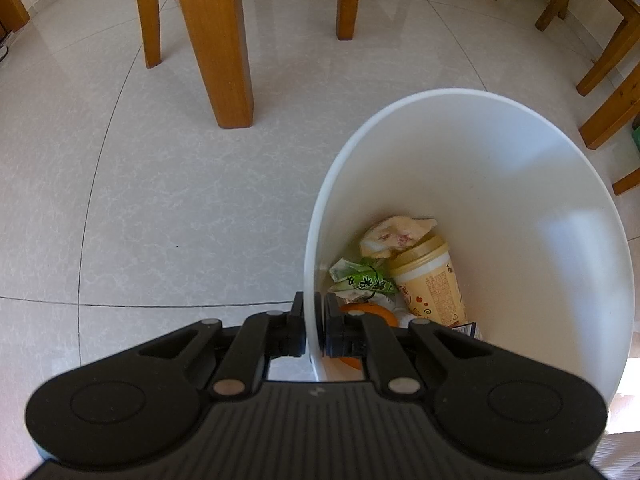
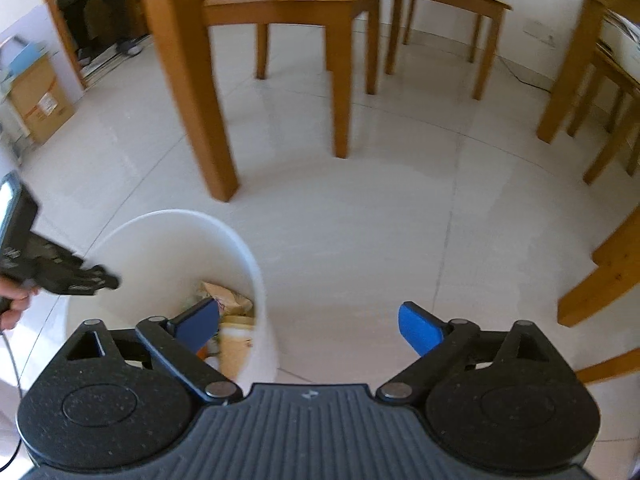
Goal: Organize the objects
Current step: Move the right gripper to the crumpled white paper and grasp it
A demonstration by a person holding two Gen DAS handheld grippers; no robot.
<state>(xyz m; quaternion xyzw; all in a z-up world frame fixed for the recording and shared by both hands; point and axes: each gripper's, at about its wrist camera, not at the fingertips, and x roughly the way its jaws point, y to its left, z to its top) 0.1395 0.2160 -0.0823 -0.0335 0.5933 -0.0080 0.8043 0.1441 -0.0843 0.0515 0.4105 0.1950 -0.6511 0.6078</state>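
A white plastic bin (image 1: 520,184) stands on the tiled floor. My left gripper (image 1: 313,326) is shut on the bin's near left rim, one finger outside the wall and one inside. Inside the bin lie a beige lidded cup (image 1: 430,280), a crumpled paper wrapper (image 1: 394,234), a green packet (image 1: 360,278) and an orange piece (image 1: 370,312). In the right wrist view the bin (image 2: 160,240) sits at lower left with the left gripper (image 2: 98,280) at its rim. My right gripper (image 2: 308,326) is open and empty, its left blue pad (image 2: 198,324) over the bin's edge.
Wooden table legs (image 1: 216,44) and chair legs (image 1: 348,0) stand beyond the bin. More chairs (image 2: 600,272) stand at the right. A cardboard box (image 2: 38,100) sits at far left, and a person's legs (image 2: 96,4) show in a doorway.
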